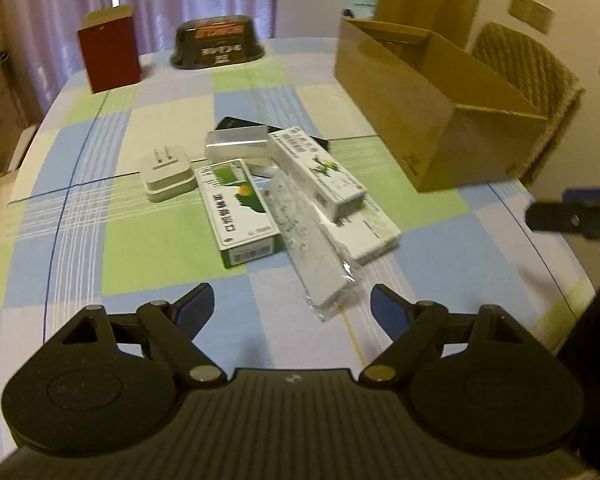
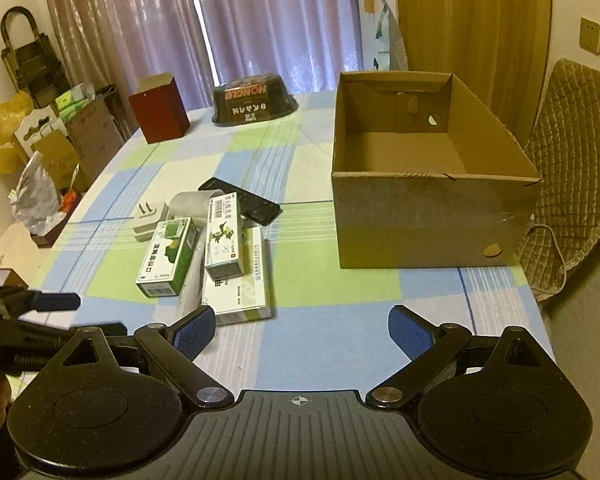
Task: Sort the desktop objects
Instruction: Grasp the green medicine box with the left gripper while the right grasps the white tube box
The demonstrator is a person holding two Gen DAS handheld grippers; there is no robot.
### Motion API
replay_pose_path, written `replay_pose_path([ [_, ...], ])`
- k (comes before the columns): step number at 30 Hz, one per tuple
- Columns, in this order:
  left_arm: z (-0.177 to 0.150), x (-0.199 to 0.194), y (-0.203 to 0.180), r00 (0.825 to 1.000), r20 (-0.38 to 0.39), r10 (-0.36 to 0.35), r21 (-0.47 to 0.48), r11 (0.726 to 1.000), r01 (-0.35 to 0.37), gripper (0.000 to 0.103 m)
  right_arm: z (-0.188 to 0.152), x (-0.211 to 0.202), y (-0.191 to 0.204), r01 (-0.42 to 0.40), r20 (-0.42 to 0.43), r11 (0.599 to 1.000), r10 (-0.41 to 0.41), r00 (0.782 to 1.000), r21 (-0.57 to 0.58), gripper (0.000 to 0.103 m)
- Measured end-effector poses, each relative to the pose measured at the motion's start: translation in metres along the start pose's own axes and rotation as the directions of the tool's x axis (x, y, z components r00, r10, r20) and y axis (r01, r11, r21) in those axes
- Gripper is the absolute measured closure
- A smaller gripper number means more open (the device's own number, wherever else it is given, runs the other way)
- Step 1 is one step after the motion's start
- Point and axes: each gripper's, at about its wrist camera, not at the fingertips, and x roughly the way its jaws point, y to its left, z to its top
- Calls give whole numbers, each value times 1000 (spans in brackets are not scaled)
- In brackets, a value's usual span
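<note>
Both tongs stood wide with nothing between them, the left gripper (image 1: 292, 300) and right gripper (image 2: 300, 330) hanging above the checked tablecloth (image 2: 340, 336); the clutter lay heaped mid-table, left of the cardboard box (image 2: 432, 224), whose visible floor was bare; the green carton (image 2: 168, 258) and the white carton (image 2: 224, 236) looked light and stiff, best pinched across their narrow sides; the wrapped remote (image 1: 312, 248) seemed slippery in its film; the plug adapter (image 1: 166, 174) seemed denser.

Checked cloth (image 2: 340, 308) covers the bench; a matt brown cardboard box (image 2: 428, 220) stands beside glossy printed cartons (image 2: 224, 236), a remote in crinkled clear plastic (image 1: 312, 240), and a smooth white plug adapter (image 1: 166, 172).
</note>
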Motion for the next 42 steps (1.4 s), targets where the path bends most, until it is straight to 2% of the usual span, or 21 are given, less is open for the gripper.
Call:
replay_pose_path([
  [7,9,23,9,998,-7,66,-43,997,-66,24,2,25,10,-14,-32,999,13,999,-38,8],
  [13,14,44,15,997,-20,77,-68,995,-78,26,12,50,21,-58,-47,996,55,997,-65,8],
  [16,17,54,18,996,-23,82,-68,994,-83,27,20,68,30,-85,-66,992,79,995,-95,28],
  [22,28,74,26,996,-19,86,-80,993,-88,28,31,101,42,-103,-78,987,94,993,-122,28],
  [29,39,100,31,995,-23,102,-109,989,-104,35,39,121,43,-111,-87,987,101,991,-119,28],
  [34,44,116,29,994,-28,105,-82,991,-107,35,42,132,44,-115,-93,986,104,990,-121,28],
  [36,45,119,29,994,-32,109,-72,991,-111,38,43,136,44,-116,-95,986,105,990,-121,28],
  [38,44,119,31,994,-35,107,-58,992,-109,46,44,141,45,-118,-97,986,106,990,-122,28],
  [42,39,112,37,994,-37,100,-30,994,-101,52,47,150,47,-123,-101,984,110,989,-130,28],
])
